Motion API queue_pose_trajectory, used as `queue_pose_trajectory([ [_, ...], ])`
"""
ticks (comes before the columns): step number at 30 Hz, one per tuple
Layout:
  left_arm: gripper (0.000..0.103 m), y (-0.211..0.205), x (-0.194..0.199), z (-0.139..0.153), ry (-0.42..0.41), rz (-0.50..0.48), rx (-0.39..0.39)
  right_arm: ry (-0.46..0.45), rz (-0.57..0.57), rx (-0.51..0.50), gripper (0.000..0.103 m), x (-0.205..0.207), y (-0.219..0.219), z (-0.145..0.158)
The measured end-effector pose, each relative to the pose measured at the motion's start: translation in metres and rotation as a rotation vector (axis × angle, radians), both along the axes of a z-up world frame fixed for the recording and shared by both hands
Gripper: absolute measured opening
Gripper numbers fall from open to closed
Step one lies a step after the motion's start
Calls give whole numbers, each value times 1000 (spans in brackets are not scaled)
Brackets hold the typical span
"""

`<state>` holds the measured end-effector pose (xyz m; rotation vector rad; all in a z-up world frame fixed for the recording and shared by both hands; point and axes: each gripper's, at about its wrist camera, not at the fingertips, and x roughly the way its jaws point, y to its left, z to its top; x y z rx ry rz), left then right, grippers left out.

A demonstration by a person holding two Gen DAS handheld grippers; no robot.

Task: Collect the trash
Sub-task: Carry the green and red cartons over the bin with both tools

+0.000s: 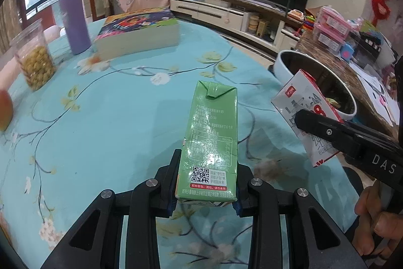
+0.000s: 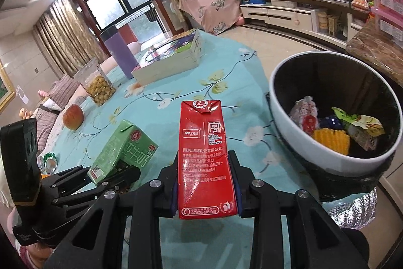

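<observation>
Left tool (image 1: 206,183) clamping green carton (image 1: 210,140), right tool (image 2: 206,185) clamping red carton (image 2: 204,155)

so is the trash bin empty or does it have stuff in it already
Not empty. The right wrist view shows the trash bin already holding several wrappers and a yellow ridged piece at its bottom.

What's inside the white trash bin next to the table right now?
In the trash bin: a pinkish wrapper, a yellow ridged piece, a dark blue packet and a green and cream wrapper. Whatever lies beneath them is covered.
</observation>
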<state>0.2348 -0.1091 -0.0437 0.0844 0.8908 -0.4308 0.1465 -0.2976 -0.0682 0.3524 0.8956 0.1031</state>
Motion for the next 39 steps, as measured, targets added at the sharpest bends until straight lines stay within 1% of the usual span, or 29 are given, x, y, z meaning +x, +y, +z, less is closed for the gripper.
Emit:
queue_pose_trajectory([
  [14,32,-34,-3,10,-21,-85,1,-25,-65,-7,33,-16,-36,13],
  [23,32,-56,-2,16,-35,-133,1,-31,-126,-15,33,-25,-66,18],
  [39,32,-98,2,29,-75,-215,15,-40,-202,-17,33,-30,-108,25],
])
